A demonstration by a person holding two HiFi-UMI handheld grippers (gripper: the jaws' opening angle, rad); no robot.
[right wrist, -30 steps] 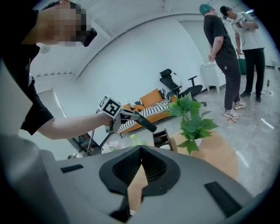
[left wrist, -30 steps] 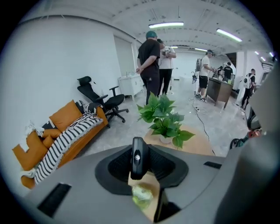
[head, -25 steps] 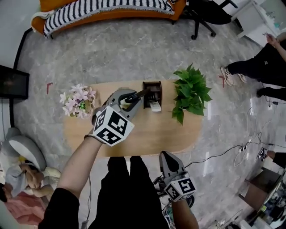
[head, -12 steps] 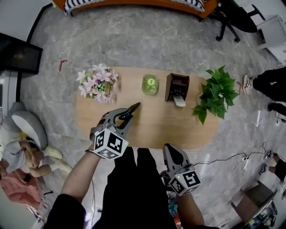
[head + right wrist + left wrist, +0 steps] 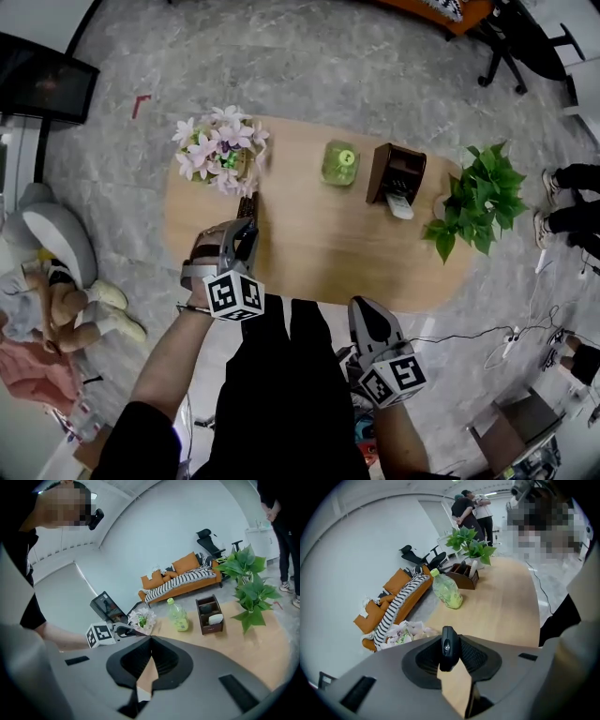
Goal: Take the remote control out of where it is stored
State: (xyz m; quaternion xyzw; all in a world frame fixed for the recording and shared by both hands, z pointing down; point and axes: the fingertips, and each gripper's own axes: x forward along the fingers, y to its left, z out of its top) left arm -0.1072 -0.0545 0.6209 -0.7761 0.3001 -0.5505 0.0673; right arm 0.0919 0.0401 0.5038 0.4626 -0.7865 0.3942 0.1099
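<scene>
1. Flowers [image 5: 217,150]: on the surface [image 5: 319,253], far left of the holder [image 5: 386,161].
2. Left tool [image 5: 246,214]: well left of the holder, jaws pinching a black remote [image 5: 448,646].
3. Bottle [image 5: 339,162]: just left of the holder.
4. Right tool [image 5: 366,309]: nearer the person than the holder, off the surface, jaws pressed together, empty.
5. Holder: contains a white remote [image 5: 400,204].
6. Plant [image 5: 478,202]: just right of the holder.

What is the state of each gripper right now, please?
Left gripper: closed on a slim black plastic remote control.
Right gripper: closed, empty.
</scene>
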